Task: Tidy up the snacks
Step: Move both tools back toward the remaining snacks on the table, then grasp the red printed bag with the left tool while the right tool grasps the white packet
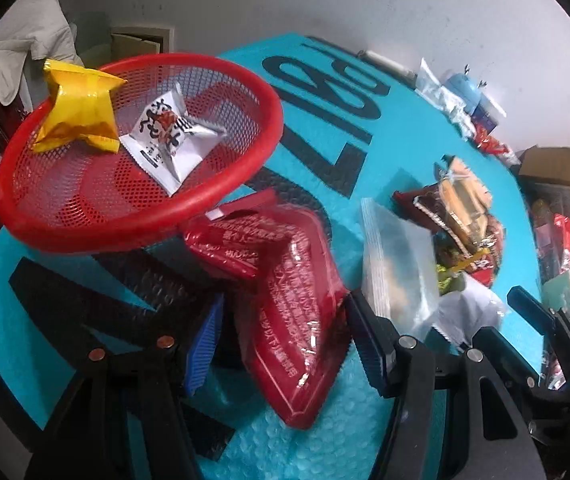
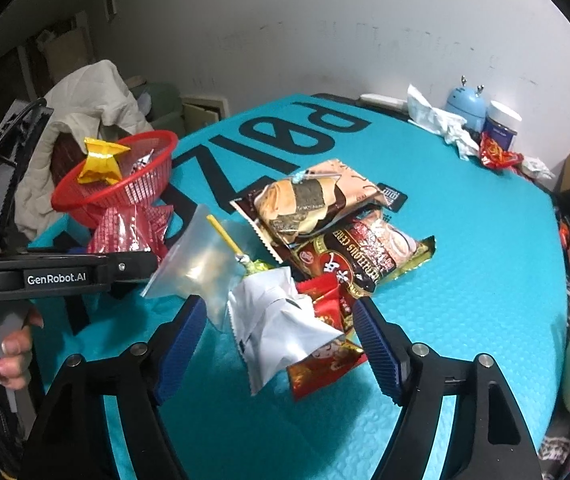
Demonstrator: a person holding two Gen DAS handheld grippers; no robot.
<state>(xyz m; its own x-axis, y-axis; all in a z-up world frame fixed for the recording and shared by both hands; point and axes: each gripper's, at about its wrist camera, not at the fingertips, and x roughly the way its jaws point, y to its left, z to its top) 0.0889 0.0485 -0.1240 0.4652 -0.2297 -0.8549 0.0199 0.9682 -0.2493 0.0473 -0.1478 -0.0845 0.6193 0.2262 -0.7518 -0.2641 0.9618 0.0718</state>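
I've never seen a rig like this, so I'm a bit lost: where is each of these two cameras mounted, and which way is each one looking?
Left wrist: sits on the left tool, looking down its blue pads at a dark red printed snack pouch beside the round red mesh basket.
Right wrist: sits on the right tool, looking down at a white foil packet; a hand shows.
Shared: basket, yellow foil packet, teal mat.
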